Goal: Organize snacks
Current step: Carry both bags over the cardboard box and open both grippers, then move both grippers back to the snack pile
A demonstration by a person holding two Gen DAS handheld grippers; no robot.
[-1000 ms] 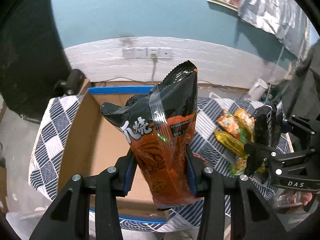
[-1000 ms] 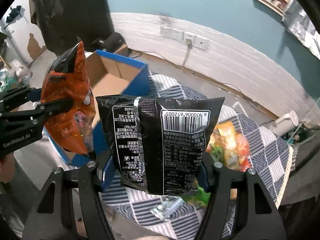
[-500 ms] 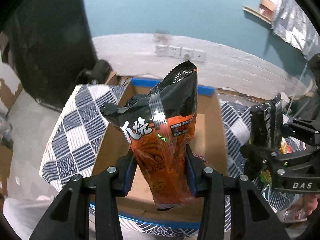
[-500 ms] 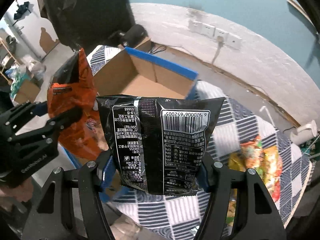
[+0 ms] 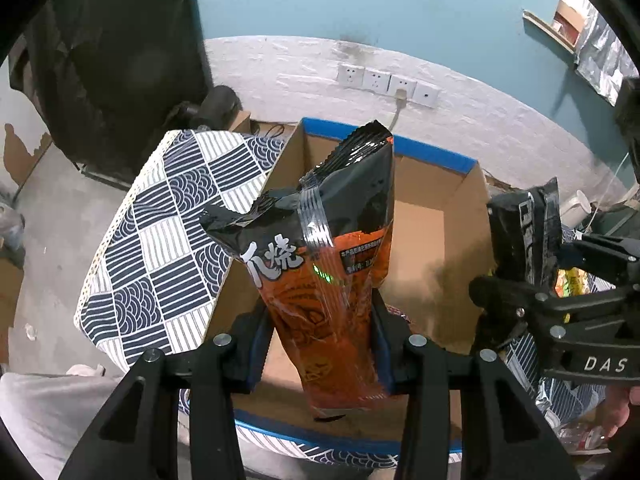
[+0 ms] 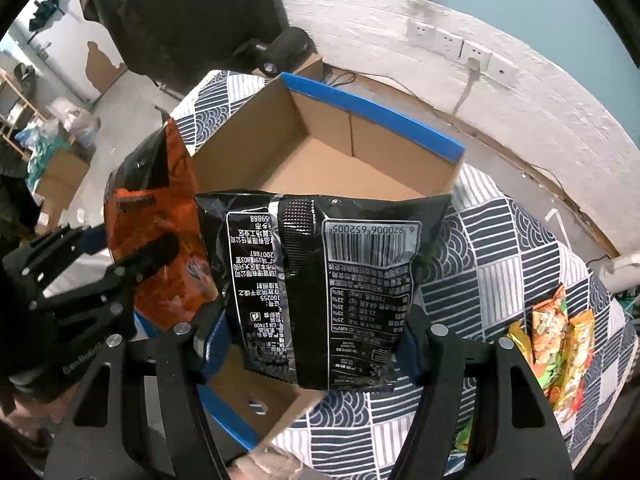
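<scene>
My left gripper (image 5: 320,344) is shut on an orange and black snack bag (image 5: 320,260), upright above the near end of an open cardboard box (image 5: 420,232) with blue edges. In the right wrist view my right gripper (image 6: 312,344) has a black snack bag (image 6: 320,280) between its pads, barcode side facing the camera. Its jaws are opening, though the pads still touch the bag's sides. That bag hangs over the box's (image 6: 320,168) near right corner. The orange bag (image 6: 156,232) and left gripper (image 6: 132,268) show to its left.
The box stands on a table with a navy and white patterned cloth (image 6: 500,248). Several loose colourful snack packets (image 6: 560,340) lie on the cloth at the right. A white brick wall with sockets (image 5: 388,82) runs behind. Bare floor lies left of the table.
Both grippers have carried their bags leftward from the snack pile to above the box and a little lower. The box now fills the middle of both views.
</scene>
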